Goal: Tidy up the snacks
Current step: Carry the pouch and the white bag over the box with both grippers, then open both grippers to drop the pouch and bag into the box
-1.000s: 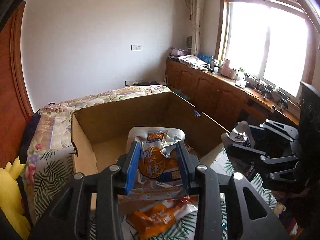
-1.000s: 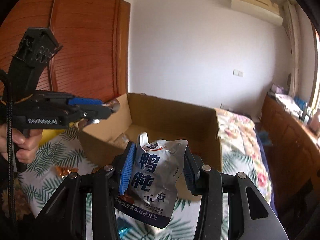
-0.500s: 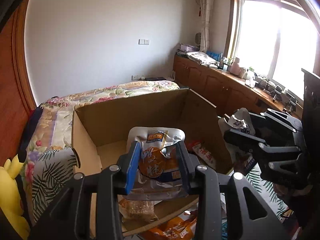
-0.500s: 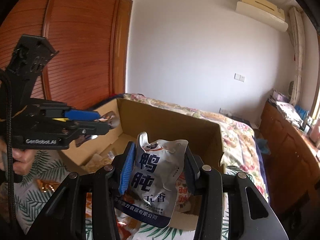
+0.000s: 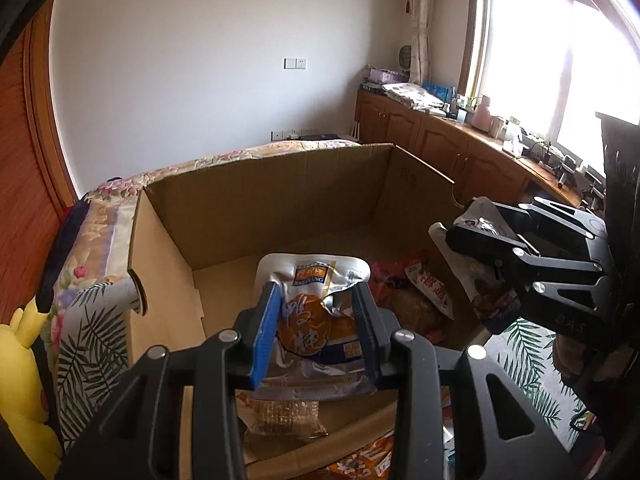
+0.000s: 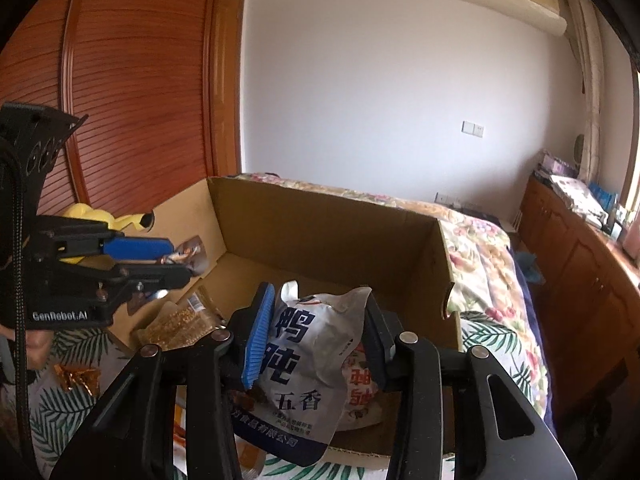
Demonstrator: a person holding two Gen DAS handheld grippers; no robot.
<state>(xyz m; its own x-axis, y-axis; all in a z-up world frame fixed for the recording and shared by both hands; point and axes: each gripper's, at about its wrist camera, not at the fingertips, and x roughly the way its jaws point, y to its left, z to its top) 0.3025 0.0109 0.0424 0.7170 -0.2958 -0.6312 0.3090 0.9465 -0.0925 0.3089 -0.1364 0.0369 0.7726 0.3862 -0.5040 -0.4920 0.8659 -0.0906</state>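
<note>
A: Left wrist view: the left gripper [image 5: 316, 332] is clamped on an orange pouch [image 5: 316, 320], and the pouch now hangs over the open box [image 5: 260, 204] instead of short of its near wall, as it did a second ago.

B: And the other hand?

A: Same story in the right wrist view. The right gripper [image 6: 316, 340] pinches a blue pouch [image 6: 308, 364] between its 2 pads. Its jaws have just been closing a little, so the pouch looks more crumpled, but it is gripped, not dropped.

B: So both have come forward and down?

A: Yes. A second ago mostly bare cardboard showed in the box; now its floor shows a seed bar [image 5: 286, 416] and a red packet [image 5: 428, 284] already lying there.

B: What does that mean for the job?

A: I judge both pouches are placed for release into the box. 2 more snacks would then be sorted.

B: Anything left outside?

A: An orange wrapper [image 6: 76, 376] lies on the leaf-print bedspread [image 6: 56, 412] beside the box. There may be more near the front wall, but that corner is too hidden to tell.
</note>
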